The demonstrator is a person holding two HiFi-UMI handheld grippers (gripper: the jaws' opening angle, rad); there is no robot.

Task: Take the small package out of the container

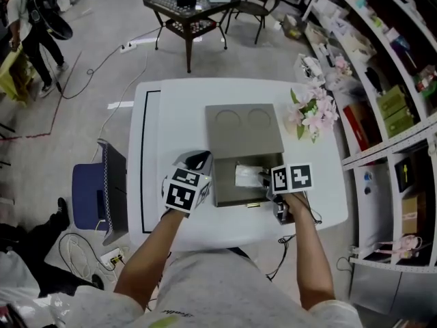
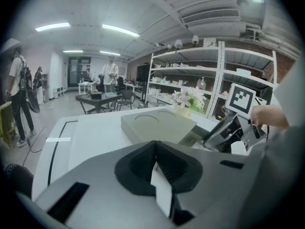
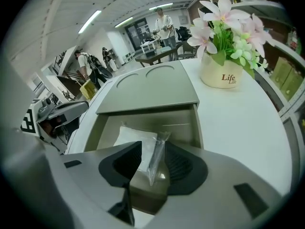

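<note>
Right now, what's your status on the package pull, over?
Left tongs shut, empty, beside the container. Right tongs open around edge of small package, inside the open drawer. Nothing in the way.

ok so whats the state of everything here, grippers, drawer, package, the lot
left gripper: shut, empty, beside the drawer
right gripper: jaws slightly apart, package's raised edge between them
drawer: pulled open
package: lying in the drawer, not yet out
container: flat on the table
flower pot: upright
</note>
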